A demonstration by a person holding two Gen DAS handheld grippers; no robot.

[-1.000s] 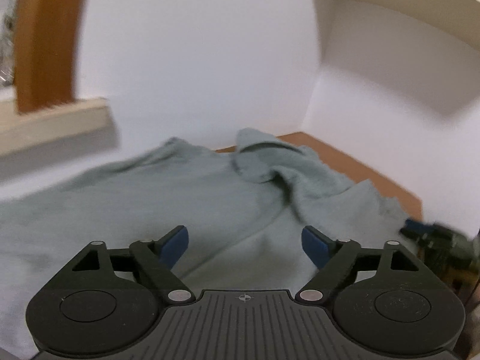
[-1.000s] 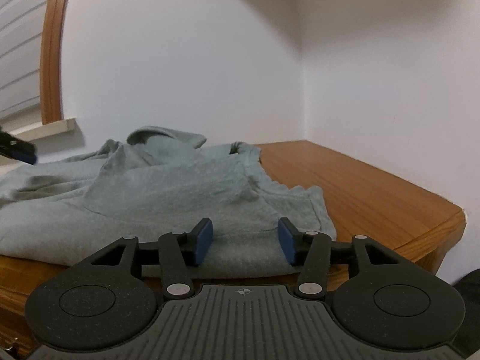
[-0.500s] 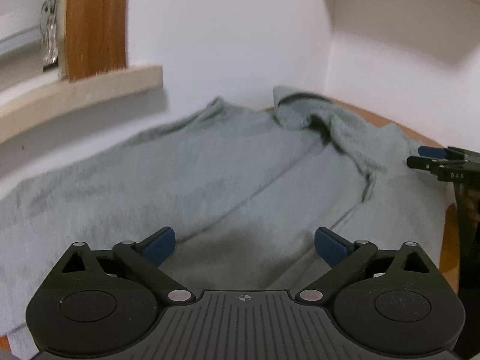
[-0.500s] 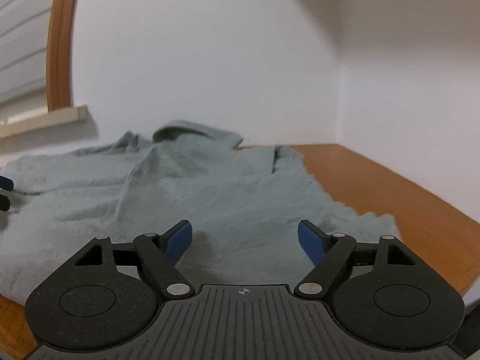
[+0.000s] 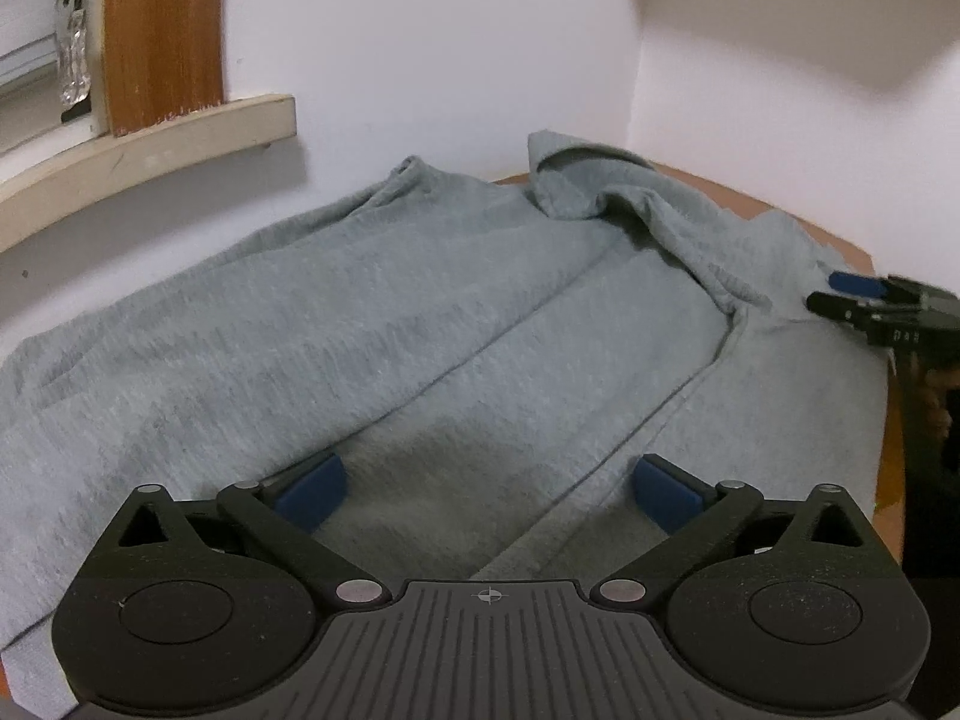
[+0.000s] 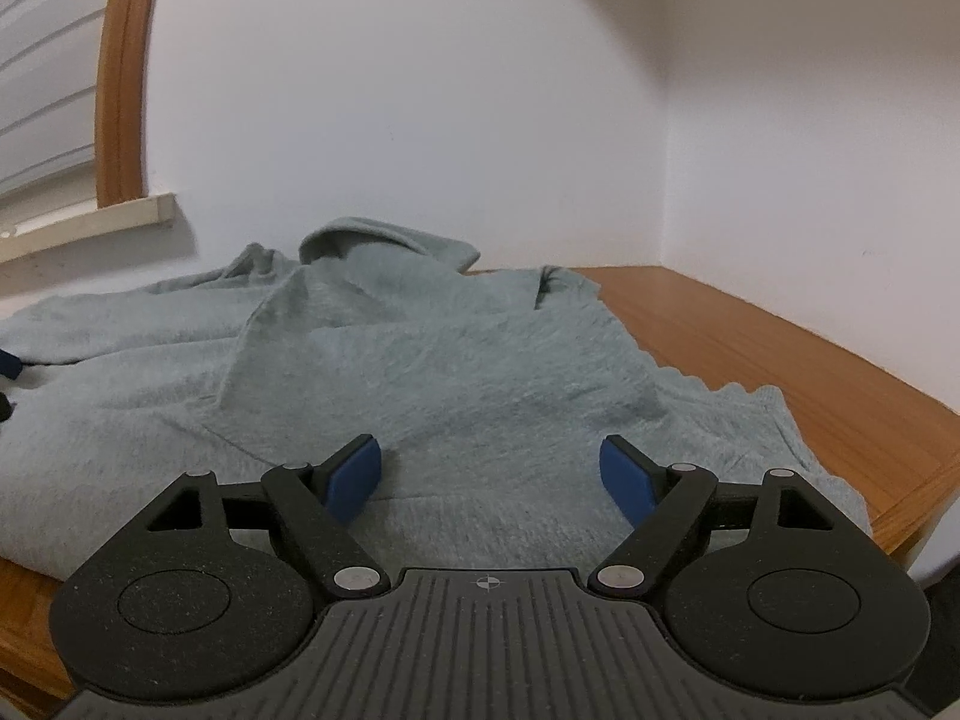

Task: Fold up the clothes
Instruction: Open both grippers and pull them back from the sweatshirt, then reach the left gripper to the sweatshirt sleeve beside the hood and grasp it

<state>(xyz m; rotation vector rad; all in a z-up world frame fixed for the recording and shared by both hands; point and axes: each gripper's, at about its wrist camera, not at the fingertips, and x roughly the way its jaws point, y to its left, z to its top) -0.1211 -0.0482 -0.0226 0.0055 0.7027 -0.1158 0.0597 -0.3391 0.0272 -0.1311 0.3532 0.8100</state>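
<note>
A grey hooded sweatshirt (image 5: 420,312) lies spread over a wooden table (image 6: 780,360), its hood bunched at the far side by the wall. My left gripper (image 5: 489,483) hovers low over the near part of the cloth. Its jaws are opening wide and grey fabric lies beneath them, not pinched. My right gripper (image 6: 491,471) sits over the sweatshirt (image 6: 450,360) at its near hem; its jaws are opening too, with nothing gripped. Each gripper shows in the other's view: the right gripper (image 5: 840,294) at the right edge, the left gripper (image 6: 7,372) at the left edge.
A white wall rises right behind the garment and meets a second wall at a corner on the right. A pale window sill (image 5: 150,144) with a wooden frame juts out at upper left. Bare table top (image 5: 840,246) shows to the right of the cloth.
Both grippers' jaws have spread wider. The left gripper dropped closer over the cloth. The right gripper shifted sideways, and the sweatshirt now lies flatter in front of it.
</note>
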